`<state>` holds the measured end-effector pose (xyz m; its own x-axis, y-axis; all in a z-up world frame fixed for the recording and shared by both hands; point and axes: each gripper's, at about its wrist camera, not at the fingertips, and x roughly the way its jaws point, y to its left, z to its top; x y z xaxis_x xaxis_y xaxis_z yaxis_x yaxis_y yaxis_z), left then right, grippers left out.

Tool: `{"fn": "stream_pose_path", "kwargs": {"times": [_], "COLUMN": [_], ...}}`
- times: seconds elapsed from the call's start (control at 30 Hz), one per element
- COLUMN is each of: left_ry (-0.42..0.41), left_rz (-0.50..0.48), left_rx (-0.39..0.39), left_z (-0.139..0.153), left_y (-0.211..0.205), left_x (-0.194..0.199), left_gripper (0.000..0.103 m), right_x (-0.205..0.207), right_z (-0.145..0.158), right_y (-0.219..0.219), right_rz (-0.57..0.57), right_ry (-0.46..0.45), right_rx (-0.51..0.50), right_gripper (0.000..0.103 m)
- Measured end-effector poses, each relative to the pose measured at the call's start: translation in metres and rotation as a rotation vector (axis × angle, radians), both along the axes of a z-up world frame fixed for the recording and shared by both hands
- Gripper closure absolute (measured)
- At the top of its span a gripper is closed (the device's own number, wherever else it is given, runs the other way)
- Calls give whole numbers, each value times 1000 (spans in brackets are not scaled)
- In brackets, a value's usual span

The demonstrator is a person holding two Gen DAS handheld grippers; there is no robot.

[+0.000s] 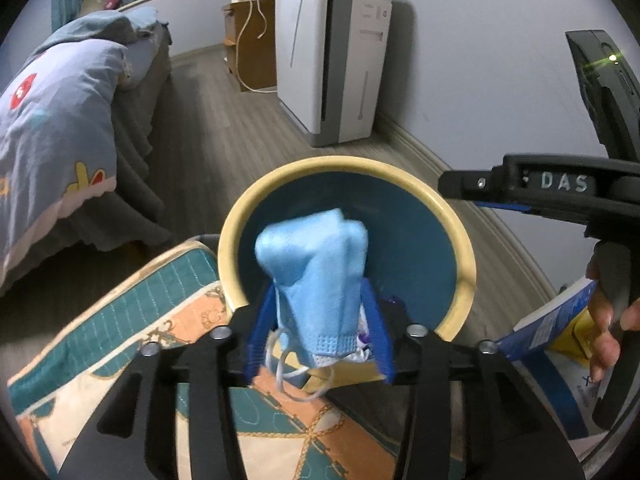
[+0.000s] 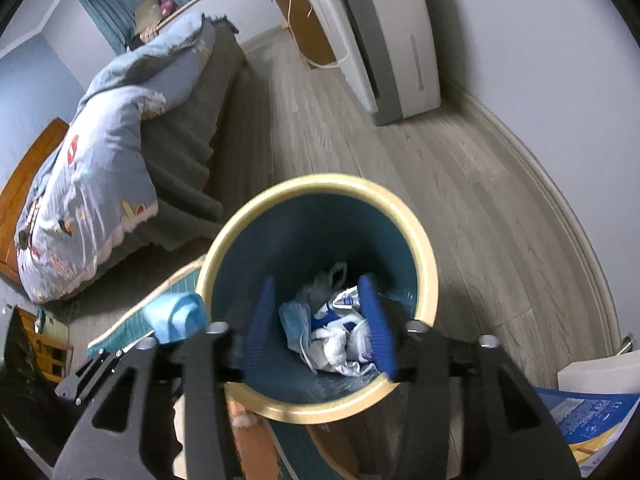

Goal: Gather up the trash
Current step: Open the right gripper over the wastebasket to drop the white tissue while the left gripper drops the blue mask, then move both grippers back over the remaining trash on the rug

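Now my left gripper (image 1: 320, 320) pinches a blue face mask (image 1: 316, 276) | soft, light, floppy; gripped mid-fold, loops dangling | bin (image 1: 236, 232) just beyond fingertips | right gripper (image 2: 320, 320) spread, empty, above bin's trash (image 2: 340, 332).

The left gripper (image 1: 320, 320) has its blue fingers (image 1: 260, 320) closed against something held between them. The right gripper (image 2: 320, 320) hangs with its blue fingers (image 2: 376, 320) spread apart and nothing between them, its handle gripped by the person's right hand (image 1: 608, 328).
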<state>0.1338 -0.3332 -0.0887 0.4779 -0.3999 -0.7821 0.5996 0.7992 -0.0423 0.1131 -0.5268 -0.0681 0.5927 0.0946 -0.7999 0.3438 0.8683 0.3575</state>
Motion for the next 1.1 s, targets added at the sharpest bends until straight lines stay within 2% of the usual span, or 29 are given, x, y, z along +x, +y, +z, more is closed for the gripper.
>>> {"fn": "stream_pose_path", "kwargs": {"times": [0.07,0.17,0.2,0.33,0.47,0.77,1.1], "left_ry": [-6,-21,-28,-27,-39,-74,-113], "left_rz": [9,24,36,55,66,102,180], "left_rx": [-6,-13,-10,-1,28,45,63], "left_z": [2,5,6,6,6,22,49], "left_y": [1,4,5,8,11,38,102], "left_x": [1,0,1,4,3,-10,-44], "left_gripper": [29,12,11,9,8,8,7], "right_x": [-1,0,-1,0,1,0,-3], "right_z": [1,1,1,2,4,14,28], "right_y": [0,0,0,0,2,14,47], "right_rz": [-6,-9,-11,-17,-14,-17,20], "right_ry": [-2,5,3,-1,0,-1,-4], "right_rx": [-2,1,2,16,21,4,-4], "right_gripper": [36,24,22,10,7,6,6]}}
